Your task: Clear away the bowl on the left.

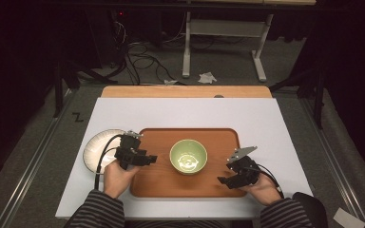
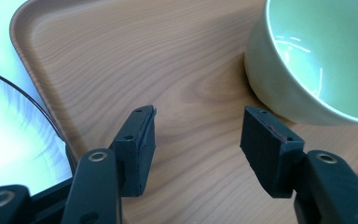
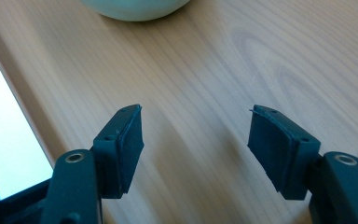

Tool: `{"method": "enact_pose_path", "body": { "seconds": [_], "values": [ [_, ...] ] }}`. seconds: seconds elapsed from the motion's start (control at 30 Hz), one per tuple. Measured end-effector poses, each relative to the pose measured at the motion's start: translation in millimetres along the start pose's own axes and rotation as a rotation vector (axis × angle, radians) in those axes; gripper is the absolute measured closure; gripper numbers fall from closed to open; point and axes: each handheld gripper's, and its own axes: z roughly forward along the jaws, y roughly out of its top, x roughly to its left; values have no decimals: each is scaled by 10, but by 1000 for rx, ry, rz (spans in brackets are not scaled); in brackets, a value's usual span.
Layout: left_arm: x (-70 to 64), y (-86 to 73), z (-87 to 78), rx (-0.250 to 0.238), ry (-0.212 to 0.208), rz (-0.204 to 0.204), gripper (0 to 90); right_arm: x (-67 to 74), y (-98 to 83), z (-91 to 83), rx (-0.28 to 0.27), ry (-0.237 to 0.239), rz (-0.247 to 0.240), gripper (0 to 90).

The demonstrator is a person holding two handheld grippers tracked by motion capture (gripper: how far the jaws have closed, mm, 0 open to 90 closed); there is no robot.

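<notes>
A pale green bowl (image 1: 188, 156) stands empty in the middle of a wooden tray (image 1: 161, 183). My left gripper (image 1: 151, 159) hovers over the tray's left part, open, with nothing between its jaws. In the left gripper view the bowl (image 2: 317, 60) sits just beyond the right jaw, and the left gripper (image 2: 198, 142) points at bare tray wood (image 2: 121, 51). My right gripper (image 1: 222, 179) is open over the tray's right front corner. In the right gripper view the right gripper (image 3: 196, 140) faces bare wood (image 3: 242, 60), with the bowl's base (image 3: 135, 9) at the top edge.
A white plate with a dark rim (image 1: 95, 149) lies on the white table top (image 1: 180, 111) just left of the tray, and shows as the plate (image 2: 14, 140) in the left gripper view. Beyond the table are a wooden board edge (image 1: 185, 91), cables and a desk frame on the floor.
</notes>
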Motion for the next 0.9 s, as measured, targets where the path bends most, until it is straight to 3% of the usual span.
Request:
{"method": "enact_pose_path", "body": {
  "seconds": [0.9],
  "values": [
    [-46,-24,112,48,-2,18,449,-2,0,-2,-2,-2,0,368]
  ]
}}
